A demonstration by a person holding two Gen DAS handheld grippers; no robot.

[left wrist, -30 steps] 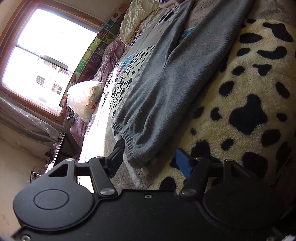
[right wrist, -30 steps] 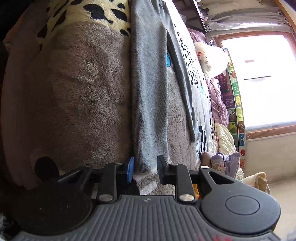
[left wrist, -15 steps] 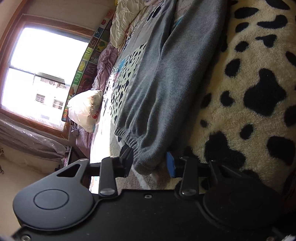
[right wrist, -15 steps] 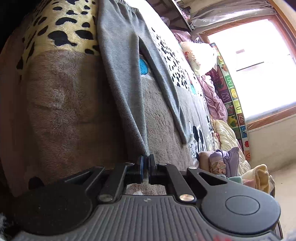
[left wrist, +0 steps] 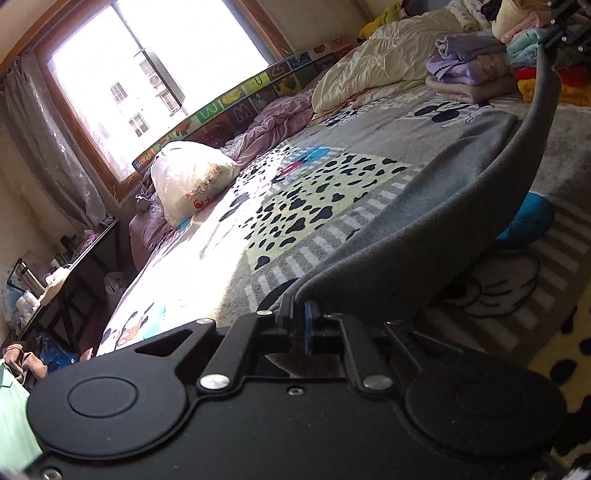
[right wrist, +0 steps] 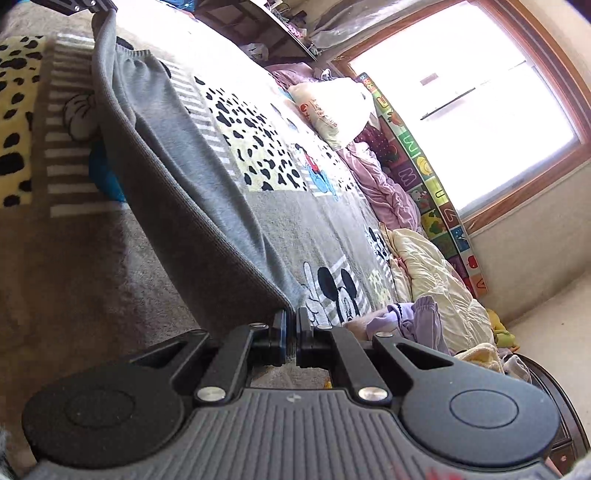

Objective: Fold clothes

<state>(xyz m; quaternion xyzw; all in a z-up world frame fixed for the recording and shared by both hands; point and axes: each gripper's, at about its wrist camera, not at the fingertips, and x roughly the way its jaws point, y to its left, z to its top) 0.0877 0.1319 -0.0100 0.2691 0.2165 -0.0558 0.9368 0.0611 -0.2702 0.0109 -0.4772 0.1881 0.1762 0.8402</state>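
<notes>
Left tool (left wrist: 300, 325): jaws pressed together, pinching one end of the grey knit garment (left wrist: 424, 229) at 6 o'clock in the left wrist view. From the pinch the cloth rises in a raised band toward 2 o'clock, off the bed, while its far part lies flat on the blanket (left wrist: 332, 192).

Right tool (right wrist: 291, 334): jaws nearly closed on the other end of the grey knit garment (right wrist: 192, 173) (the gap holds only the fabric edge). In the right wrist view the garment runs from 6 o'clock up to 11 o'clock, its near edge lifted, the rest spread over the blanket (right wrist: 258, 147). The gathered waistband (right wrist: 144, 70) shows near 11 o'clock, beside the left tool (right wrist: 74, 5), which grips the raised edge there.

Further out, left wrist view: white bag (left wrist: 192, 177) at 10 o'clock on the bed, cream quilt (left wrist: 376, 70) at 1 o'clock, folded clothes stack (left wrist: 476, 70) at 2 o'clock, just beside the right tool (left wrist: 565, 22). Window (left wrist: 166, 77) beyond, at 11 o'clock.
</notes>
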